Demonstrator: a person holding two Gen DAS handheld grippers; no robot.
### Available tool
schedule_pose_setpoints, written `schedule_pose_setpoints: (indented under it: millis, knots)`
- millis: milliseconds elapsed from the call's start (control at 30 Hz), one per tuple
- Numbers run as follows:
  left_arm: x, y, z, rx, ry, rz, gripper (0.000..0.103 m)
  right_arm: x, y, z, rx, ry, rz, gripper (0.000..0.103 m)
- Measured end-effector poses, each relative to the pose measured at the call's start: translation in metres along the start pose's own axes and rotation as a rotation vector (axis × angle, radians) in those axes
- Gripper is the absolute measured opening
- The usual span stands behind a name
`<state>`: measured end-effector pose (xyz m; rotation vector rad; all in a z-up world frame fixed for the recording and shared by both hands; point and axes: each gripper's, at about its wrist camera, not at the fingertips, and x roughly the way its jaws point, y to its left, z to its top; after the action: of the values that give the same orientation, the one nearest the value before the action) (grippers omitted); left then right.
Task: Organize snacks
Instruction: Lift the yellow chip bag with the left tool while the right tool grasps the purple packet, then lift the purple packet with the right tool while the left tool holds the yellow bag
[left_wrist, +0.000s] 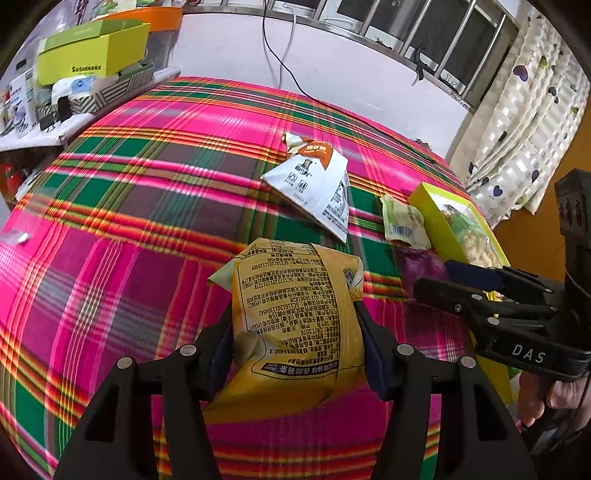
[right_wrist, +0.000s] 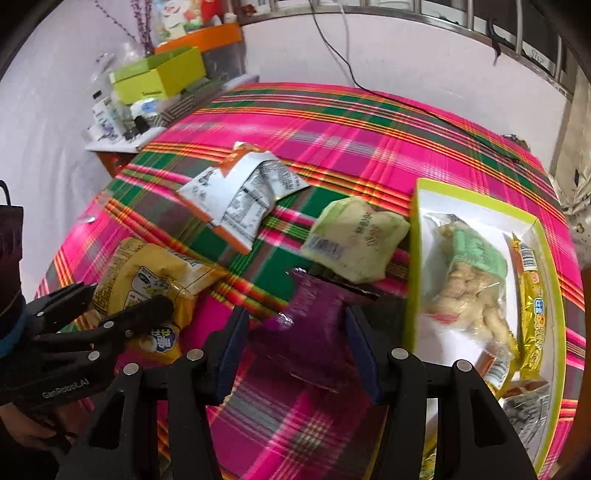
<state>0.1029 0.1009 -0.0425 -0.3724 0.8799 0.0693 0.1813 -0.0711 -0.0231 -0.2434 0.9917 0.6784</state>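
Yellow snack bag (left_wrist: 295, 317) clamped in left tool (left_wrist: 295, 350) — purple packet (right_wrist: 306, 325) between right tool (right_wrist: 295, 354) pads.

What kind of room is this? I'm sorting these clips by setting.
Most likely a room in a home: a bright plaid cloth covers the work surface, a patterned curtain hangs by a barred window, and a side shelf is cluttered with household boxes.
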Motion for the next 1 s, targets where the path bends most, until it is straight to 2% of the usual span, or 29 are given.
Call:
schedule_pose_setpoints:
  millis: [267,367,500,700,1000]
  knots:
    - [-0.004,0.005,-0.005,-0.016,-0.005,-0.006,0.059,0.015,-0.004,0.005,0.078,0.021,-0.06,0.053]
    - [-0.004,0.005,-0.005,-0.019,-0.004,-0.007,0.059,0.019,-0.006,0.006,0.089,0.016,-0.078,0.041]
    - [-0.006,0.004,-0.008,-0.02,-0.002,-0.007,0.059,0.016,-0.005,0.004,0.08,0.0,-0.074,0.036]
    - [-0.014,0.002,-0.014,-0.017,-0.007,-0.005,0.059,-0.001,0.005,-0.01,0.036,-0.047,-0.015,0.031]
    - [-0.032,-0.009,-0.025,-0.005,-0.016,0.001,0.059,-0.043,0.009,-0.035,0.041,-0.148,0.058,0.031]
